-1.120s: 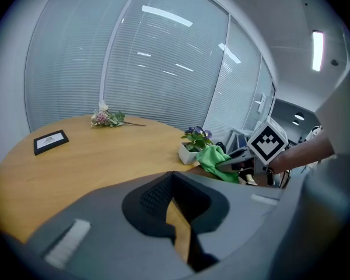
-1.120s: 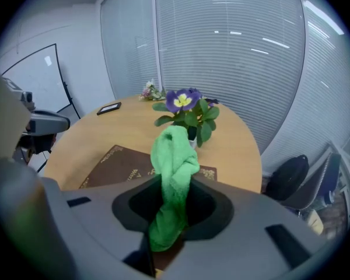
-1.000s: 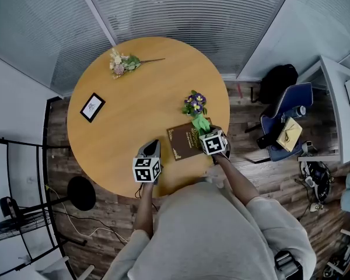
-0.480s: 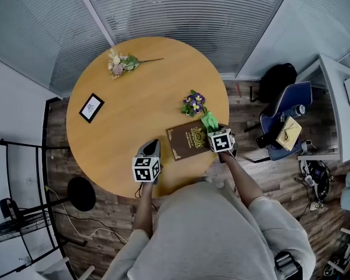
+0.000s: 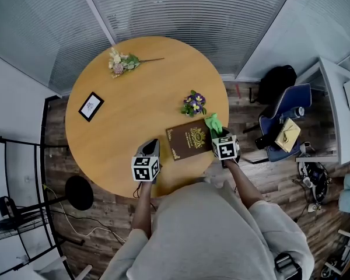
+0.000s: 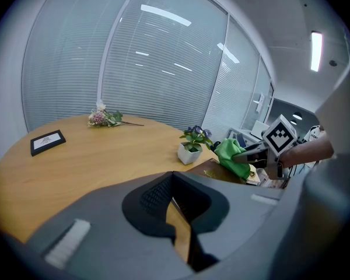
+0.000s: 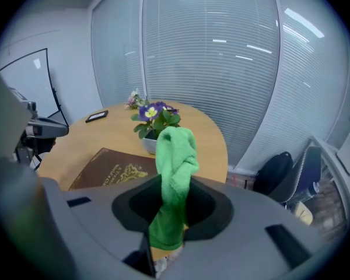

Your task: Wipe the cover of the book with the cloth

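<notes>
Right gripper [image 5: 219, 136] had its fingers pinched on the green terry cloth [image 7: 175, 156]. The cloth ran up between them and bunched out past the tips. The bunch sat at the right edge of the brown gold-stamped hardcover book [image 5: 189, 140]; couldn't tell if it touched. Book lay flat on the round wooden table [image 5: 134, 104], near the edge, beside the small potted violet [image 5: 193, 102]. Left gripper [image 5: 150, 150] was left of the book, fingers nearly together, nothing between.
</notes>
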The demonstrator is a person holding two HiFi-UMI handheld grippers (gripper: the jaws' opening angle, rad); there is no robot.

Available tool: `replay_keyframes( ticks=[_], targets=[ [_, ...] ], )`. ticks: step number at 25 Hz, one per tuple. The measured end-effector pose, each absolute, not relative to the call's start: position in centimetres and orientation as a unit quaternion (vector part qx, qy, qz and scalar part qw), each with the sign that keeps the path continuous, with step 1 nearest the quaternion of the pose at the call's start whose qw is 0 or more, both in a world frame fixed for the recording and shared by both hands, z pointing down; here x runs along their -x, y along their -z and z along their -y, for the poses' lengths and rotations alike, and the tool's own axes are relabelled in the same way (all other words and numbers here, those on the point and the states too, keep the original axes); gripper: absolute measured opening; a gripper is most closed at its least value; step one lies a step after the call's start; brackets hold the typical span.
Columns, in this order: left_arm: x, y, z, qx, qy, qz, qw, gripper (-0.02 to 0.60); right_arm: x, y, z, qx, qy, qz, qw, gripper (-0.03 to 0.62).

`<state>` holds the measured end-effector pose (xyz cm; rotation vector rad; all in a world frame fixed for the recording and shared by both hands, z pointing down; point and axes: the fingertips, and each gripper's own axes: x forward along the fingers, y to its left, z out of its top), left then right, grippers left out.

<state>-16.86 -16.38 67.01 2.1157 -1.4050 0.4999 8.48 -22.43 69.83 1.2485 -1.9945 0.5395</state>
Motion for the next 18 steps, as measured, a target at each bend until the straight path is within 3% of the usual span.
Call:
replay_keyframes(
  ticks=[18],
  targets=[
    [18.0,-66.8,15.9,-0.776,-0.180,0.538,0.276,0.009,4.2,-66.0,18.3,-0.377,-0.190,0.854,0.305,0.098]
  ],
)
